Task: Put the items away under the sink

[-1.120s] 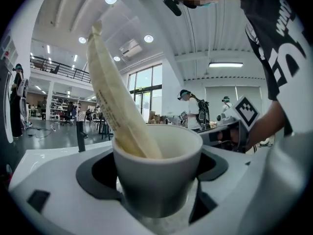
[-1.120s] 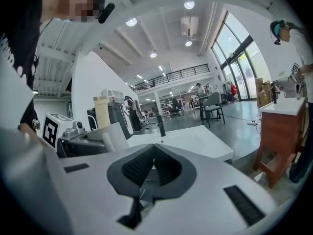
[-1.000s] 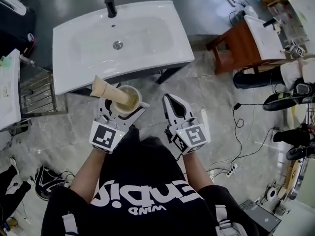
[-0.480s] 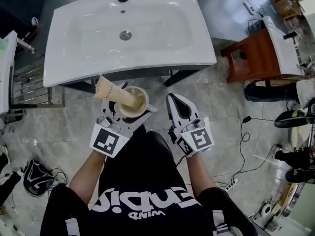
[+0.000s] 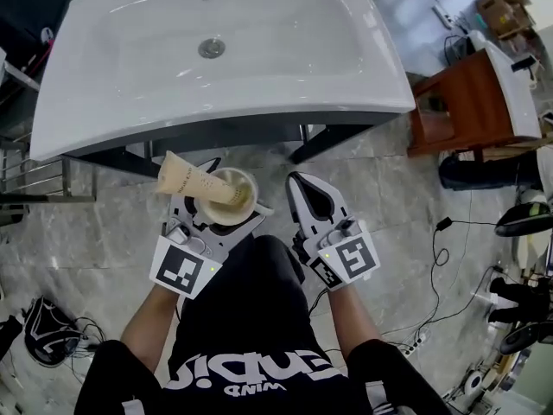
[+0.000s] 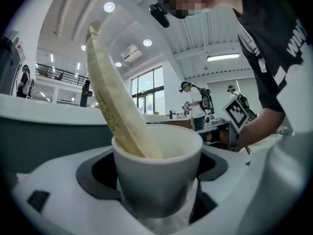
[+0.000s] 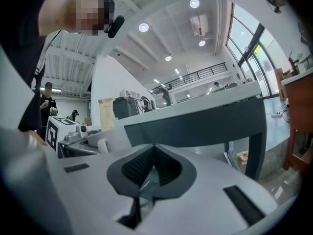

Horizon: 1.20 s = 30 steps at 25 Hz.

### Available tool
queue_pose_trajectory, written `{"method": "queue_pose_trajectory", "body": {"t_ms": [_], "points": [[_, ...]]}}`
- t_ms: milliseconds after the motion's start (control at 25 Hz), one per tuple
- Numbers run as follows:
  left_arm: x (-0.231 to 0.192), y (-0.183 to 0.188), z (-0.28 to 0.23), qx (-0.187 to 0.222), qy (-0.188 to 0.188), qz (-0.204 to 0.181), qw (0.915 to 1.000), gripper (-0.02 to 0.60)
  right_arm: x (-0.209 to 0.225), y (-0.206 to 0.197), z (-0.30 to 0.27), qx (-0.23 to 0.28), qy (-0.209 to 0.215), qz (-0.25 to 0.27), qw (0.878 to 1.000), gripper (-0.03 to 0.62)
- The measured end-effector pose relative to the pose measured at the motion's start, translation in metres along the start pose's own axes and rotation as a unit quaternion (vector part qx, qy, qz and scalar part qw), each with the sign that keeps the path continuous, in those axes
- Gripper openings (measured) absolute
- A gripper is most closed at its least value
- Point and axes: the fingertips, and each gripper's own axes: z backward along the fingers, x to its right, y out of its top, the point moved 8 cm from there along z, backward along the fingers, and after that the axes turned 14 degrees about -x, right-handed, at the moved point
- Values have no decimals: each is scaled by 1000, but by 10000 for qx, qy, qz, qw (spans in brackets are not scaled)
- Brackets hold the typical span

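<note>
Before sink: cup, tube aslant leftward

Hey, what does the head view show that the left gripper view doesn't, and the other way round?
Only the head view: the top of the white sink with its drain, and a brown wooden stand to the right.
Only the left gripper view: ceiling lights and people standing in the background.
Both: the left gripper shut on a white cup, with a beige tube leaning out of it.
</note>
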Motion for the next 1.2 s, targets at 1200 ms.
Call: {"method": "queue_pose_trajectory", "body": {"t_ms": [1200], "points": [[21,-183,-74,388,432,206,9981,459,47,-182,-62,397,151,243,9988,18]]}}
